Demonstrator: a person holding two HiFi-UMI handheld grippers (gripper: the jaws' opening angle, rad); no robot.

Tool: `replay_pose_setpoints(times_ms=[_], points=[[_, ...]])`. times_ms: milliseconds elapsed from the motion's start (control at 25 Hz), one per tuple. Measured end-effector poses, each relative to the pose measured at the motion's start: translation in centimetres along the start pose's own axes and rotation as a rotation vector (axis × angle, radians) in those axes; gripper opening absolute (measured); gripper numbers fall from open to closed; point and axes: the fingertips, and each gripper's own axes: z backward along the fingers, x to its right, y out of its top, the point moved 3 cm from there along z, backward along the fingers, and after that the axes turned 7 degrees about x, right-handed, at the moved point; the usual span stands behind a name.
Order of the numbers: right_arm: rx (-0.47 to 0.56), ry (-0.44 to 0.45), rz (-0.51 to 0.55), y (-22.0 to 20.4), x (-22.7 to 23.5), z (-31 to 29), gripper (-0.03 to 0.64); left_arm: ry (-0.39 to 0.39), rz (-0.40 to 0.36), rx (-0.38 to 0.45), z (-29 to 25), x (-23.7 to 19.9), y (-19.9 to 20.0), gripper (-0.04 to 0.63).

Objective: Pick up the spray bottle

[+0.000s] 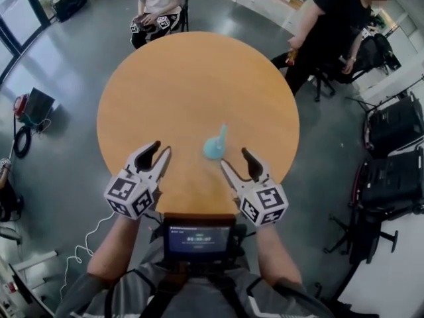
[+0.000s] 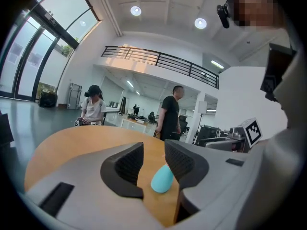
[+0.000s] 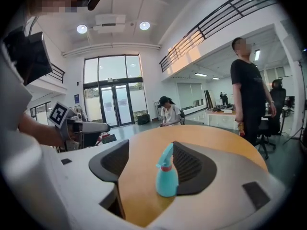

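Note:
A small light-blue spray bottle point(image 1: 214, 146) stands upright on the round wooden table point(image 1: 192, 85), near its front edge. My left gripper point(image 1: 162, 149) is to the left of it and my right gripper point(image 1: 234, 158) just to its right, both open and holding nothing. In the left gripper view the bottle point(image 2: 162, 178) shows low between the jaws of the left gripper point(image 2: 153, 150), partly hidden by the right-hand one. In the right gripper view the bottle point(image 3: 167, 176) stands ahead of the right gripper point(image 3: 151, 152), in front of its right-hand jaw, apart from both pads.
A seated person point(image 1: 157, 5) is at the table's far edge and a standing person in black point(image 1: 331, 32) at its far right. Black chairs and cases point(image 1: 391, 151) line the right side. A small screen point(image 1: 199, 238) hangs at my chest.

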Motion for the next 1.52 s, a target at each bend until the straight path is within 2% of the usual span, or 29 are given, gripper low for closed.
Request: replay_pose_setpoints(times_ms=[80, 280, 320, 640, 680, 760, 1120, 1320, 1520], points=[[-0.045, 0.005, 0.014, -1.3, 0.8, -0.4, 0.343, 0.016, -0.003, -0.023, -0.7, -0.1, -1.2, 0.13], [-0.118, 0.031, -0.012, -5.2, 2.4, -1.1, 0.347, 0.024, 0.002, -0.069, -1.6, 0.3, -4.3, 0.152], [-0.128, 0.039, -0.019, -5.8, 2.6, -1.4, 0.377, 0.027, 0.001, -0.075, -1.8, 0.3, -4.8, 0.155], [-0.181, 0.101, -0.027, -9.8, 3.6, -4.5, 0.391, 0.108, -0.011, -0.148, -3.9, -1.8, -9.1, 0.17], [-0.192, 0.104, -0.026, -10.3, 3.7, -4.7, 0.418, 0.114, -0.014, -0.156, -4.2, -2.0, -9.6, 0.173], [-0.209, 0.109, -0.03, -11.3, 3.8, -5.1, 0.426, 0.121, -0.01, -0.172, -4.5, -2.3, -10.6, 0.181], [-0.226, 0.149, -0.022, -13.3, 4.0, -8.8, 0.449, 0.174, 0.05, -0.251, -7.4, -4.2, -14.2, 0.184], [-0.225, 0.149, 0.012, -13.8, 4.8, -10.4, 0.449, 0.157, 0.039, -0.278, -8.4, -4.2, -15.0, 0.184], [-0.229, 0.16, 0.011, -14.0, 4.8, -11.5, 0.449, 0.179, 0.042, -0.287, -8.6, -4.8, -15.3, 0.184]])
